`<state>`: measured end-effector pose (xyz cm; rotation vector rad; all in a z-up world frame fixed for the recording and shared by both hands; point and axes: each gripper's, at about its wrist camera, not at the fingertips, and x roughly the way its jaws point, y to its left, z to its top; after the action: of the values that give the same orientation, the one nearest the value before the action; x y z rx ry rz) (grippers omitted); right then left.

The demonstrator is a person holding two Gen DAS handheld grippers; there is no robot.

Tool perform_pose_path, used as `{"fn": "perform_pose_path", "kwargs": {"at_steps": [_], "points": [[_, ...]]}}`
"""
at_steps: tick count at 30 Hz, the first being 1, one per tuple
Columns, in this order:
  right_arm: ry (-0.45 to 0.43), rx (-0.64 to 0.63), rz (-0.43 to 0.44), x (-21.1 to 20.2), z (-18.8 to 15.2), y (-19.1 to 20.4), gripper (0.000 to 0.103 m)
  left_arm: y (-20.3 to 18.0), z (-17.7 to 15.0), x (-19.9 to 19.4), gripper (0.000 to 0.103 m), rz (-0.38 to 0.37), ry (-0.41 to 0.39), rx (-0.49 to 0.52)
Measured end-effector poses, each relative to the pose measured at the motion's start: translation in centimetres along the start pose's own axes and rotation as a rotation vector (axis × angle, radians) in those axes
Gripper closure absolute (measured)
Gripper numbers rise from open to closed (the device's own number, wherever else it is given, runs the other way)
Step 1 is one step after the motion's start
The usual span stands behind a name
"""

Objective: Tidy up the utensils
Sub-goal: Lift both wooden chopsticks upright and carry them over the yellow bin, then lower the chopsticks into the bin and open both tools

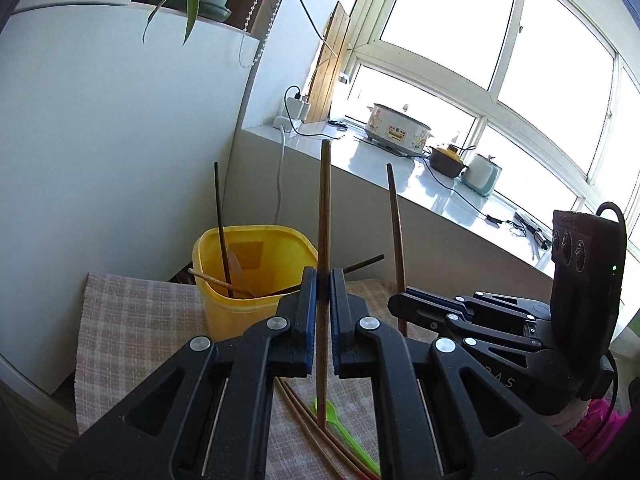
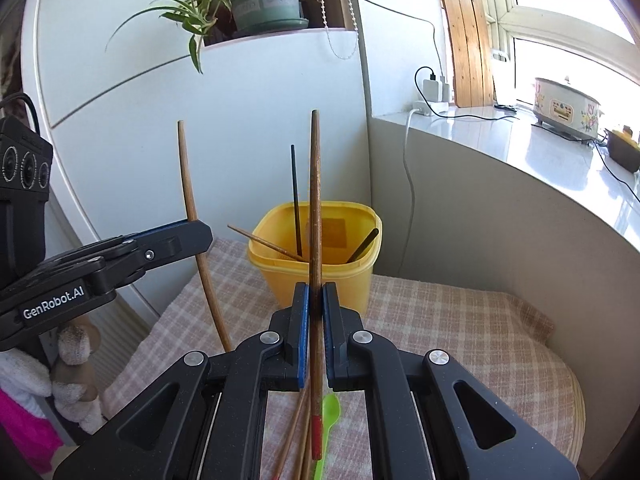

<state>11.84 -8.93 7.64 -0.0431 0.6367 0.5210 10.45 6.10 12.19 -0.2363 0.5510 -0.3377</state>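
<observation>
A yellow plastic tub (image 1: 256, 304) (image 2: 320, 276) stands on a checked cloth and holds several chopsticks and a pale spoon. My left gripper (image 1: 323, 280) is shut on a brown wooden chopstick (image 1: 324, 208), held upright in front of the tub. My right gripper (image 2: 316, 300) is shut on another brown chopstick with a red end (image 2: 315, 184), also upright. Each gripper shows in the other's view, the right one (image 1: 400, 300) and the left one (image 2: 200, 236). More chopsticks (image 1: 316, 432) and a green plastic spoon (image 2: 330, 412) lie on the cloth below the grippers.
The checked cloth (image 2: 460, 340) covers a small table set in a corner, with a white cabinet (image 1: 100, 140) to the left and a grey ledge wall (image 2: 500, 240) to the right. The windowsill holds a cooker (image 1: 396, 130), small pots and cables. A potted plant (image 2: 268, 0) sits above.
</observation>
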Motion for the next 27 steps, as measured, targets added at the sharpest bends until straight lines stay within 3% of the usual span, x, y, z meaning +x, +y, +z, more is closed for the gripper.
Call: {"fn": "perform_pose_path", "kwargs": {"at_steps": [16,27], "points": [[-0.102,0.042,-0.01,2.5,6.2,-1.2,0.098,1.4,6.5,2.9,0.099,0.036,-0.083,0.014],[-0.145,0.076,-0.038,6.0,9.4,-1.5,0.098,3.1,9.0,4.5,0.099,0.064,-0.118,0.006]]}}
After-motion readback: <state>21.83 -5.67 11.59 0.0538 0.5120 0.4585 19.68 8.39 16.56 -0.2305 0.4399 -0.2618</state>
